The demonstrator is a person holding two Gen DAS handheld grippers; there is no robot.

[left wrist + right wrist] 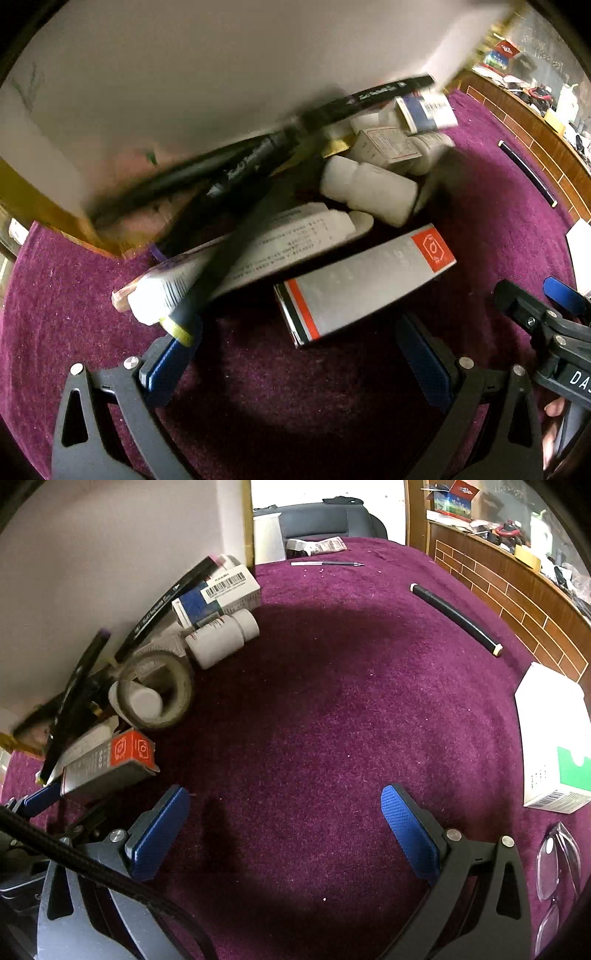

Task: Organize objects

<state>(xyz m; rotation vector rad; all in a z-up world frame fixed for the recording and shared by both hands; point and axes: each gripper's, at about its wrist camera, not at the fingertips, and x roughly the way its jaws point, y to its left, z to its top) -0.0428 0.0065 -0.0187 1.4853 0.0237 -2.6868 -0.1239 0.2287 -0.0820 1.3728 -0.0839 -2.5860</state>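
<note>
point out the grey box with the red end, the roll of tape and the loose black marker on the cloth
grey box (364,288), left wrist view, on its long grey face
roll of tape (177,690), right wrist view, on its outer band
black marker (456,618), right wrist view, on the middle of its barrel

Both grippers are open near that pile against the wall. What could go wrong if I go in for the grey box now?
1. The grey box lies against the tube, with markers leaning above it; pulling it could bring the pile down.
2. The left gripper and right gripper sit close together, so they might collide.
3. The glasses lie near the right gripper and could get knocked.
</note>
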